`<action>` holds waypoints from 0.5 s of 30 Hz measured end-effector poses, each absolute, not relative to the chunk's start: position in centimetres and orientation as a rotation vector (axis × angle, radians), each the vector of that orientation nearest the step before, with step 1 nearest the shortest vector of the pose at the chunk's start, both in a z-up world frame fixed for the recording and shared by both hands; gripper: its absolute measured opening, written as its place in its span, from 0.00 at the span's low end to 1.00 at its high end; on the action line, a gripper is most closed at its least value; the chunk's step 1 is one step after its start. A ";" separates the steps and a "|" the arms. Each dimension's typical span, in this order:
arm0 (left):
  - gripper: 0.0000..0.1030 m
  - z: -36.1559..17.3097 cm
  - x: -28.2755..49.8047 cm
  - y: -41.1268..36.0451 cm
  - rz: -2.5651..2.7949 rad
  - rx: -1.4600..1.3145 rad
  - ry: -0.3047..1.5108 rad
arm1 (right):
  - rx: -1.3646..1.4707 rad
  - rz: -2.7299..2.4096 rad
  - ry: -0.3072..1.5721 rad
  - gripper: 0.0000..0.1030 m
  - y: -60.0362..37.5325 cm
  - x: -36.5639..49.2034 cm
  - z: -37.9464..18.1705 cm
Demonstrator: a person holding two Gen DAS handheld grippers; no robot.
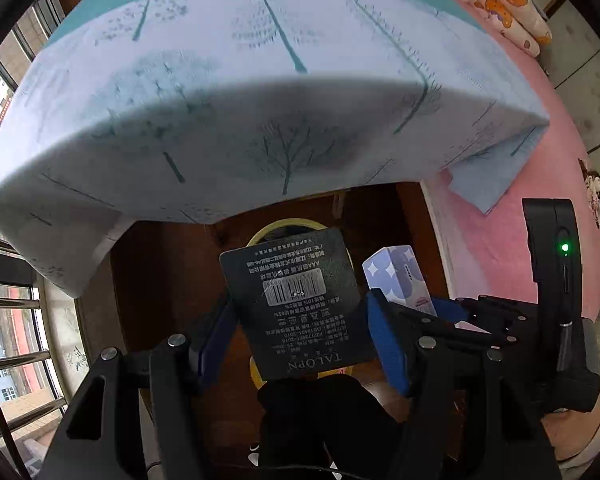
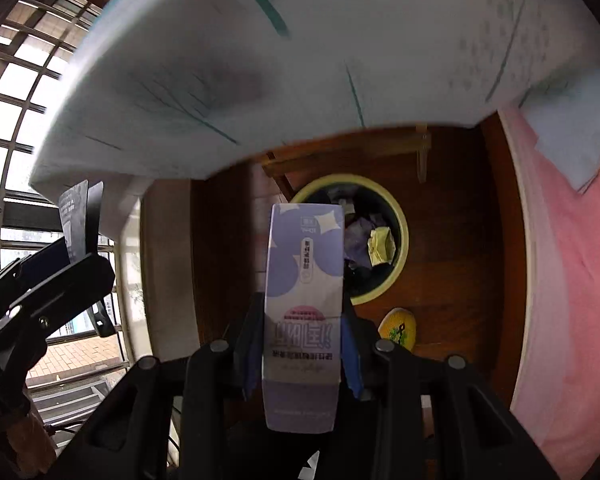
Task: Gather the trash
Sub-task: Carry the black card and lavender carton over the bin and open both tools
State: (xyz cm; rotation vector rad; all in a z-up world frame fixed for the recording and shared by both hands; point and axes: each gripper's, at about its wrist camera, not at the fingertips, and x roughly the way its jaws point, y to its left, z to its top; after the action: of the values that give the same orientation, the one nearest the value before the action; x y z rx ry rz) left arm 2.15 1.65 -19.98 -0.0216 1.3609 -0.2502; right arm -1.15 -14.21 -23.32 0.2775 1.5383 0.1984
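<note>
Step in hand was carrying trash to the bin [image 2: 400,236]. Left tongs [image 1: 296,320] pinched a black card [image 1: 296,300]; right tongs [image 2: 302,344] pinched a purple box [image 2: 304,280], both above bin. Next: move over opening & release.

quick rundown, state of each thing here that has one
left gripper: jaws shut on the black card, held above the bin
right gripper: jaws shut on the purple box, held upright above the bin
bin: open-topped, on the wood floor, partly filled with crumpled trash
blanket: folded on the pink bed, its edge overhanging the floor
</note>
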 end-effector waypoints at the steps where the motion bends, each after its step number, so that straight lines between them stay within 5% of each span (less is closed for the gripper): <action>1: 0.61 -21.4 2.1 1.3 -0.240 -0.019 1.365 | 0.277 0.198 1.552 0.33 -14.5 -1.3 -24.8; 15: 0.62 -38.1 3.8 -1.2 -0.200 -0.003 1.442 | 0.306 0.191 1.545 0.35 -16.8 1.6 -39.6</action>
State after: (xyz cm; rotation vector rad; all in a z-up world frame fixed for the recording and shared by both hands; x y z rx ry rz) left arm 3.82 -1.25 -38.07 -0.0033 1.4422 -0.1995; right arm 1.65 -16.76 -39.57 0.3061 1.5449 0.1910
